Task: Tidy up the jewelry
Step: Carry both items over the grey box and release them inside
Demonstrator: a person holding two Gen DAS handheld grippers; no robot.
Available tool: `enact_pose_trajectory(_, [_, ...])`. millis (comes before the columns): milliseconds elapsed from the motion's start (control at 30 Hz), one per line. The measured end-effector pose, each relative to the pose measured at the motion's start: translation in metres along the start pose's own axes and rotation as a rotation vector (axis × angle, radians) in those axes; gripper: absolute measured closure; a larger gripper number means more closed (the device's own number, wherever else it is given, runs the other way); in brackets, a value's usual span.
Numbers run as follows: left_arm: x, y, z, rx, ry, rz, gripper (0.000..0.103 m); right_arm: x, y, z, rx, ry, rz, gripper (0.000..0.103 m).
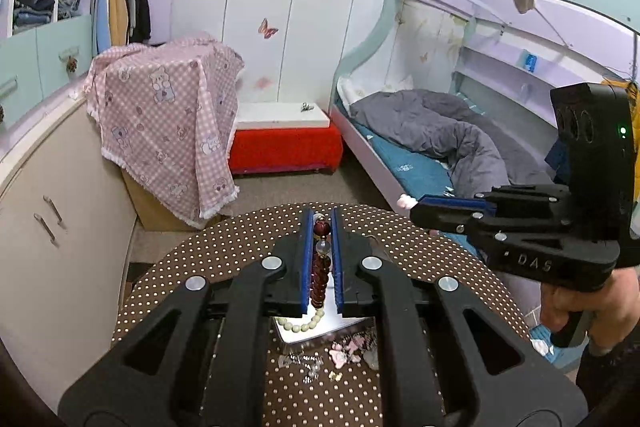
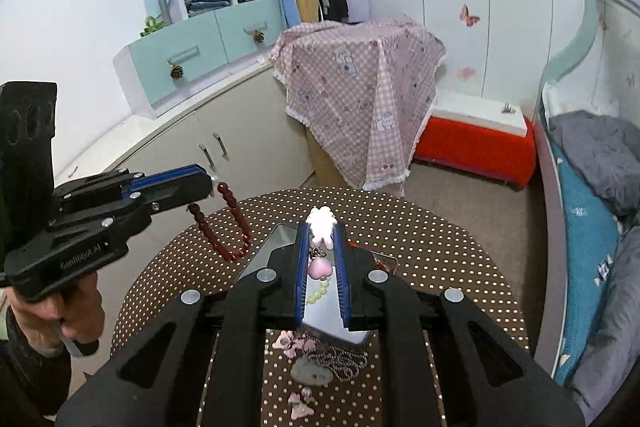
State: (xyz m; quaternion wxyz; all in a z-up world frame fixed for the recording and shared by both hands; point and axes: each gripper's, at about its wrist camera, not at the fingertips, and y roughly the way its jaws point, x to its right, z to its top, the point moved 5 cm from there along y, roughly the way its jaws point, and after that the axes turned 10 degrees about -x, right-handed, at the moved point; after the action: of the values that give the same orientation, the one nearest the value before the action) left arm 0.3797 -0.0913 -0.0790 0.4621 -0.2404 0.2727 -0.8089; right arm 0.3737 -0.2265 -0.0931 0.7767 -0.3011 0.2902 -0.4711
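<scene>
My left gripper (image 1: 322, 223) is shut on a dark red bead bracelet (image 1: 321, 273); in the right wrist view the gripper (image 2: 208, 187) holds the bracelet (image 2: 236, 227) dangling above the table's left side. My right gripper (image 2: 321, 227) is shut on a pink and white charm (image 2: 320, 223) with a pink heart pendant (image 2: 319, 269); it also shows in the left wrist view (image 1: 414, 205). Both are held above a shiny metal tray (image 2: 280, 239) on the round brown polka-dot table (image 2: 440, 247). A pale green bead string (image 1: 304, 325) lies in the tray.
Loose pink charms (image 2: 300, 403), a grey stone piece (image 2: 312, 373) and a fine chain (image 2: 340, 361) lie on the table near me. Beyond are a pink checked cloth over a box (image 2: 360, 87), a red bench (image 2: 476, 143), cabinets (image 2: 180, 147) and a bunk bed (image 1: 420, 131).
</scene>
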Motion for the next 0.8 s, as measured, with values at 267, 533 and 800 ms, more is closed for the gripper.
enact_pose_trajectory(267, [-0.025,0.002,0.001,0.041,-0.078,0.128,0.008,0.027,0.004,0.001,0.028,0.108,-0.043,0.008])
enact_pose_trajectory(533, [-0.030,-0.037,-0.017,0.110,-0.098,0.171,0.008,0.031,-0.024,-0.014,0.067,0.170,-0.080,0.008])
enact_pose_trajectory(800, [-0.027,-0.069,-0.054,0.133,-0.109,0.101,0.008,-0.017,-0.076,-0.061,0.096,0.196,-0.194,0.008])
